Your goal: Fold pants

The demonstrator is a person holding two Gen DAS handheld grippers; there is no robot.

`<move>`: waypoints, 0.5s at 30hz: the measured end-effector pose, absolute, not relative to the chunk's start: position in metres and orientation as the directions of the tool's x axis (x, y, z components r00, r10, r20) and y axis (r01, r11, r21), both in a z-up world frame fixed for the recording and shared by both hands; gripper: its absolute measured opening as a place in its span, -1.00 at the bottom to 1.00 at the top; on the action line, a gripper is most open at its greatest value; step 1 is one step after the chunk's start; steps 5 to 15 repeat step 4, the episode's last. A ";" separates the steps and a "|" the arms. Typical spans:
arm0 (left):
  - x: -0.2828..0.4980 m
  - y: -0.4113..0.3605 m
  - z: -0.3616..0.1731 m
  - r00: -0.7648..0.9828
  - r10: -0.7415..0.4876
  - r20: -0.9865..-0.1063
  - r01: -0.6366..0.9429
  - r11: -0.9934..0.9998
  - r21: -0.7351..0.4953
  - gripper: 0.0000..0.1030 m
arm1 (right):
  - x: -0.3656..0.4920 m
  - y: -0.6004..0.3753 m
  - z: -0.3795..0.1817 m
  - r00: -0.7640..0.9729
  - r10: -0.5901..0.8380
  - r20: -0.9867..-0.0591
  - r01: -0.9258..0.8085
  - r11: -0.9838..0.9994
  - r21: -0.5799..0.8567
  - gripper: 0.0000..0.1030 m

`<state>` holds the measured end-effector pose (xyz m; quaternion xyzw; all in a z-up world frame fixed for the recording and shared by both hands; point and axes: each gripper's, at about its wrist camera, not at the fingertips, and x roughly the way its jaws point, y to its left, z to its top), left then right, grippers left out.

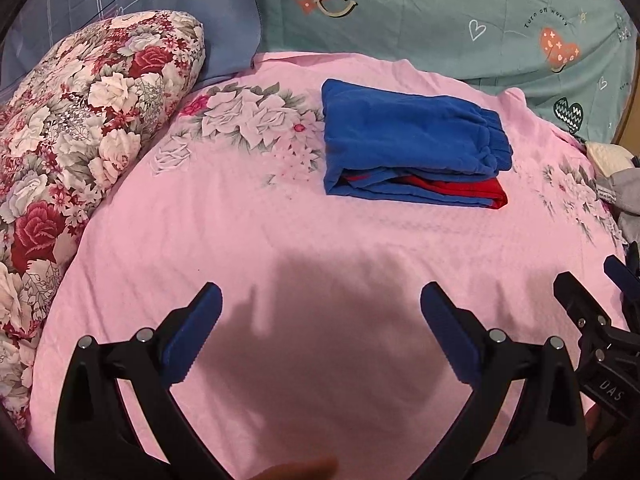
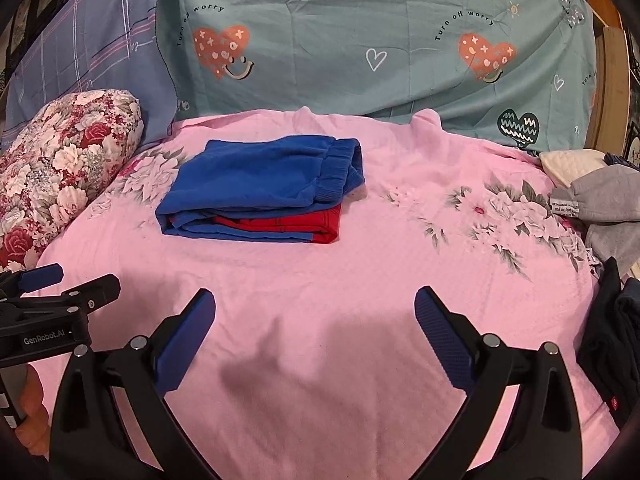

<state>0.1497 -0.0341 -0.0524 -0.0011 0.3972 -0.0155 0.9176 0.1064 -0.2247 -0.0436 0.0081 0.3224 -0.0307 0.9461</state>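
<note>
Blue pants (image 1: 412, 140) with red trim lie folded into a compact stack on the pink floral bedsheet (image 1: 280, 240), the ribbed waistband at the right. The same pants (image 2: 260, 192) sit left of centre in the right wrist view. My left gripper (image 1: 320, 312) hovers open over bare sheet, well short of the pants, with nothing between its fingers. My right gripper (image 2: 316, 316) is open too, over bare sheet nearer than the pants. Each gripper shows at the other view's edge: the right gripper (image 1: 600, 300) at the right, the left gripper (image 2: 52, 284) at the left.
A red-and-white floral pillow (image 1: 80, 152) lies along the left. A teal heart-print cover (image 2: 380, 40) and a blue-grey checked cover (image 2: 88, 56) stand behind. Grey clothes (image 2: 608, 204) and dark clothes (image 2: 616, 340) pile up at the right edge.
</note>
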 end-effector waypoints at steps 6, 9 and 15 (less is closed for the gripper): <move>0.152 -0.036 -0.056 0.678 -0.009 -0.735 0.027 1.000 0.014 0.96 | 0.111 -0.227 -0.051 0.763 -0.038 -0.646 0.062 0.998 0.013 0.97; 0.152 -0.036 -0.056 0.678 -0.009 -0.735 0.027 1.000 0.014 0.96 | 0.111 -0.227 -0.051 0.763 -0.038 -0.646 0.062 0.998 0.013 0.97; 0.152 -0.036 -0.056 0.678 -0.009 -0.735 0.027 1.000 0.014 0.96 | 0.111 -0.227 -0.051 0.763 -0.038 -0.646 0.062 0.998 0.013 0.97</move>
